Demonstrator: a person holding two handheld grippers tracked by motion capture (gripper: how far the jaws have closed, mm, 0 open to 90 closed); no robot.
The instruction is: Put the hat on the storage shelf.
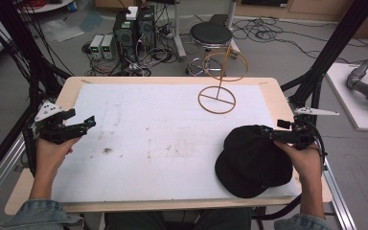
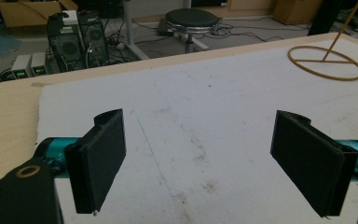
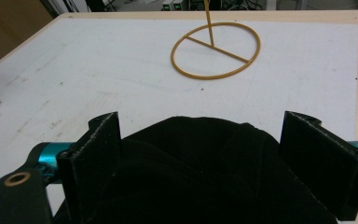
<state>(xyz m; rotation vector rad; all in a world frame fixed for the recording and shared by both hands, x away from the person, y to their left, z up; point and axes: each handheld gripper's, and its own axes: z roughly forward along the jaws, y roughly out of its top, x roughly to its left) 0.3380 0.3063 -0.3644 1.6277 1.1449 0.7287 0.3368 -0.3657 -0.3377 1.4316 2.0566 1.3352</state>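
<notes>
Whole middle of the surface [image 1: 139, 139] is wide open. Only a black cap [image 1: 251, 160] near-right and a yellow wire stand [image 1: 219, 79] far-right block things.

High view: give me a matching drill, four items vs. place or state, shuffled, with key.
Items
1. black cap
2. yellow wire stand
3. left tool
4. right tool

Place or state
A. open, over bare white mat at the table's left edge
B. far side of the table, ring base flat on the mat
C. open, jaws either side of the cap's crown
D. near right corner of the mat

Pairs: 1-D, 2-B, 3-A, 4-C
</notes>
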